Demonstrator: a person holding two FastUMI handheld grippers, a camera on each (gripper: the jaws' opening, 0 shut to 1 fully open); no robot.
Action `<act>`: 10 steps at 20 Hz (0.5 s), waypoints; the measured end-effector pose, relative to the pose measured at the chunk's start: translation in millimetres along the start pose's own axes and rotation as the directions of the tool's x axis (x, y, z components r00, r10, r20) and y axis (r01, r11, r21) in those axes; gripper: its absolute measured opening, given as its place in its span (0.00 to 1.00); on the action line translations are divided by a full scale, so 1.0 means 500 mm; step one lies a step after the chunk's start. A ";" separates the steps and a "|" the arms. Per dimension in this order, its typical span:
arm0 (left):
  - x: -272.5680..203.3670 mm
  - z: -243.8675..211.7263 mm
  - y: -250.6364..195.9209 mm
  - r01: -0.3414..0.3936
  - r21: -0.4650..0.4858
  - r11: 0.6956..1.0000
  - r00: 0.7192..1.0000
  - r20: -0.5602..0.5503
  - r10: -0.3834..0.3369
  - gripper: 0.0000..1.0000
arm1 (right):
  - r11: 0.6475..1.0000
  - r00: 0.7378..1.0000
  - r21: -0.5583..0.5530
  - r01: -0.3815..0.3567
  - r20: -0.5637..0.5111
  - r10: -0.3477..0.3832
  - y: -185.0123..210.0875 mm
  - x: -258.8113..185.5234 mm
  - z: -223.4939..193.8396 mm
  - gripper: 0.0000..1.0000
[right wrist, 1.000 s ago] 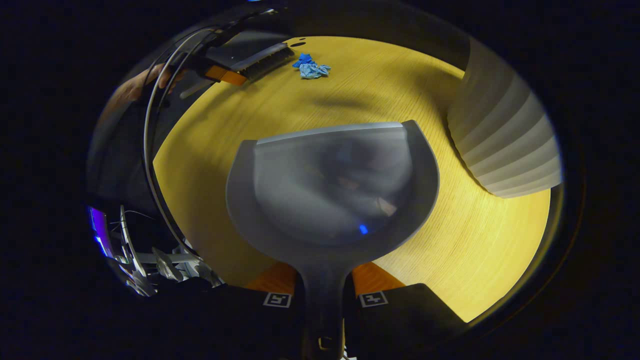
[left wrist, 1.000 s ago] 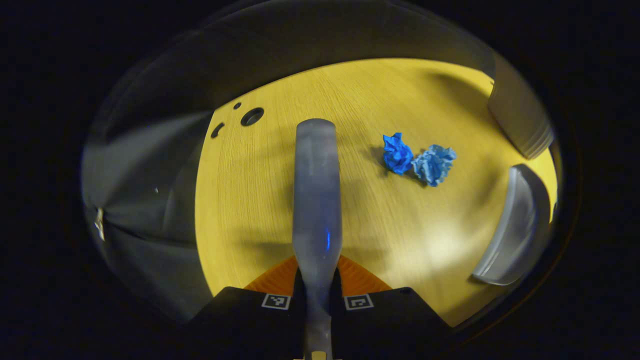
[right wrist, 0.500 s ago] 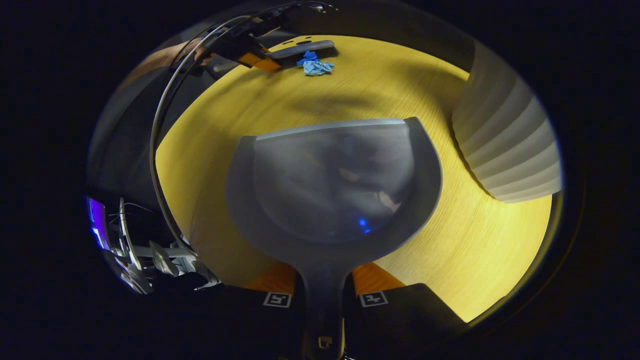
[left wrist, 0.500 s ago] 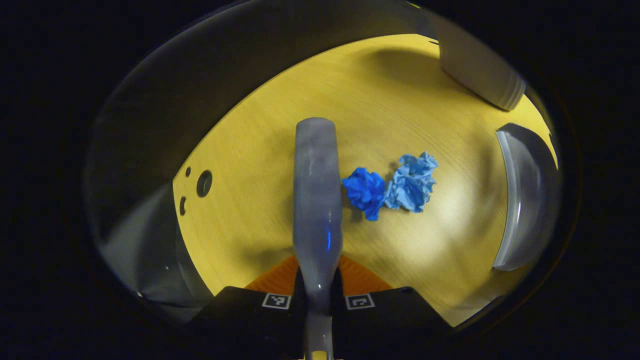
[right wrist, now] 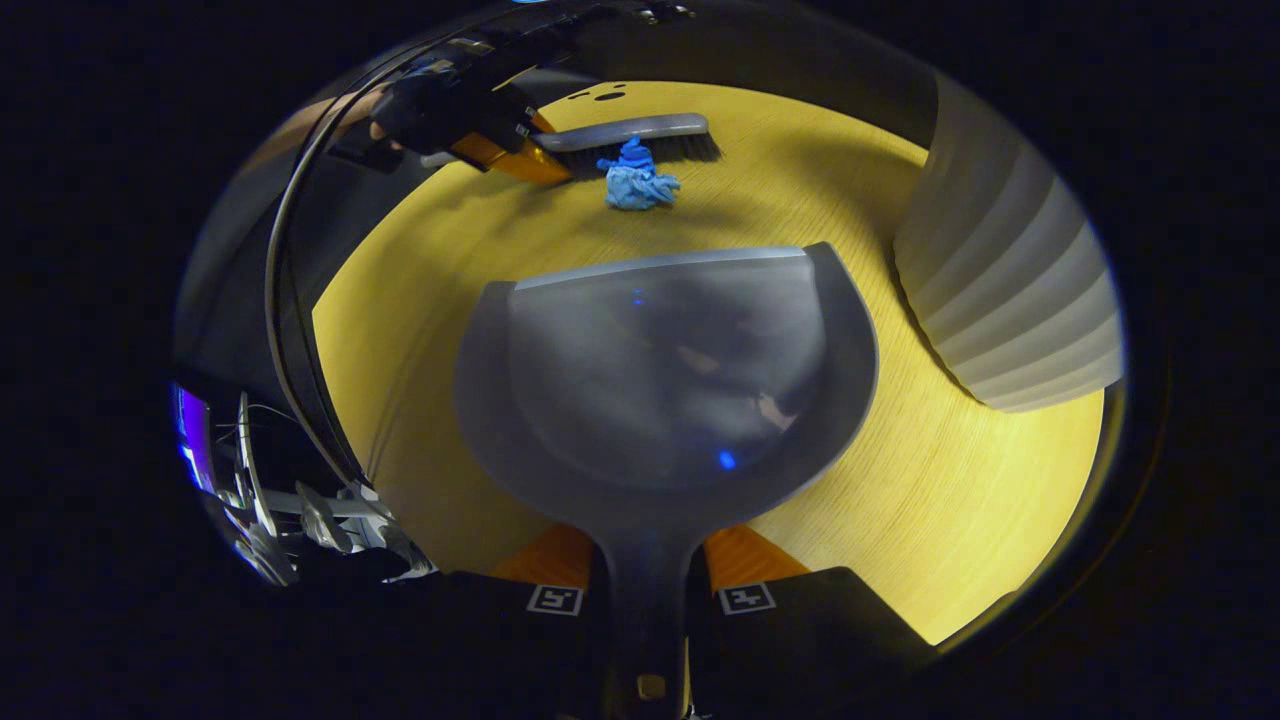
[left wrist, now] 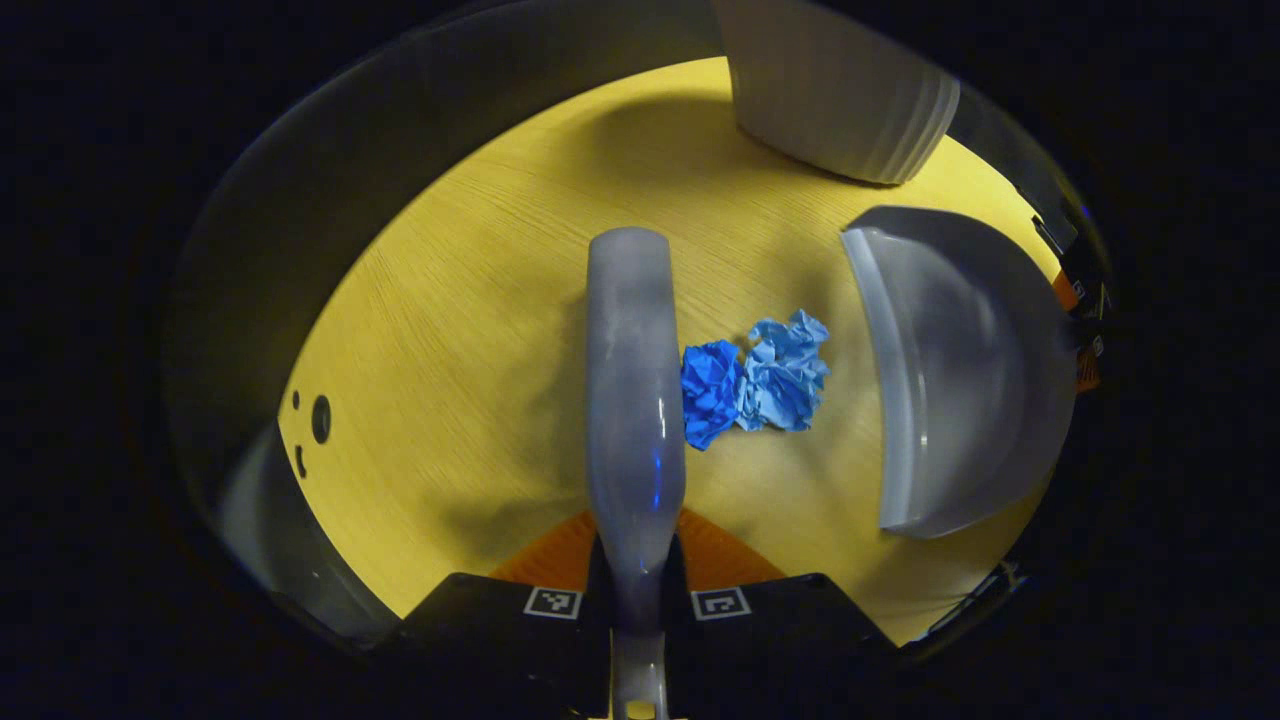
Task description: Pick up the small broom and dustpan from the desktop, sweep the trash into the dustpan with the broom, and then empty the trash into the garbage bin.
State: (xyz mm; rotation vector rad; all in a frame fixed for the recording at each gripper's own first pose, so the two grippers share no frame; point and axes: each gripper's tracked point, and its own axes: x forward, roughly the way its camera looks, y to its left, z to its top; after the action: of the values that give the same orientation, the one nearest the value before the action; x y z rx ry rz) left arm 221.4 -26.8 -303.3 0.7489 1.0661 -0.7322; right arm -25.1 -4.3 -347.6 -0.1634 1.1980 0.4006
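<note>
My left gripper [left wrist: 637,575] is shut on the grey broom [left wrist: 633,380], which points forward over the yellow table. Two crumpled blue paper balls [left wrist: 755,378] lie just right of the broom head, touching it. The grey dustpan [left wrist: 960,370] stands a little to their right with its lip toward them. In the right gripper view my right gripper [right wrist: 645,580] is shut on the dustpan [right wrist: 665,380] handle. Beyond the pan's lip lie the paper balls [right wrist: 635,180], with the broom [right wrist: 635,133] right behind them, held by the left gripper [right wrist: 500,150].
A ribbed grey garbage bin [left wrist: 835,95] stands at the far side of the table [left wrist: 470,330]; in the right gripper view the bin [right wrist: 1005,290] is right of the dustpan. Cable holes [left wrist: 320,420] are in the table near its left edge. A cable loop [right wrist: 290,300] hangs at left.
The broom swung over to the paper balls and now touches them. The dustpan moved closer to the balls, and the bin shifted toward the top middle of the left gripper view.
</note>
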 end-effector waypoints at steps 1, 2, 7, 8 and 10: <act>-0.004 -0.003 -0.042 0.032 -0.032 0.999 0.999 0.003 -0.032 0.25 | 1.000 1.000 0.001 0.000 0.002 0.000 -0.002 0.003 -0.001 0.34; -0.012 -0.007 -0.079 0.066 -0.068 0.995 0.998 0.001 -0.066 0.25 | 1.000 1.000 0.001 0.000 0.004 0.000 0.003 0.001 -0.003 0.34; -0.042 -0.030 -0.192 0.137 -0.174 0.975 0.989 -0.025 -0.144 0.23 | 1.000 1.000 -0.006 -0.003 0.020 0.003 -0.011 -0.003 -0.011 0.34; -0.048 -0.033 -0.213 0.162 -0.187 0.969 0.985 -0.025 -0.169 0.25 | 1.000 1.000 -0.006 -0.001 0.026 0.001 -0.012 -0.009 -0.013 0.34; -0.057 -0.038 -0.238 0.184 -0.176 0.967 0.981 -0.029 -0.192 0.23 | 1.000 0.999 -0.027 0.005 0.037 -0.004 -0.021 -0.016 -0.025 0.34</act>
State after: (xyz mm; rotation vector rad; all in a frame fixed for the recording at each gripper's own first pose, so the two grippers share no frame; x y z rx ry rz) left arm 105.9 -71.9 -303.3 0.5222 1.2371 -0.7757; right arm -34.5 -19.7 -345.5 -0.1818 1.1560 0.4145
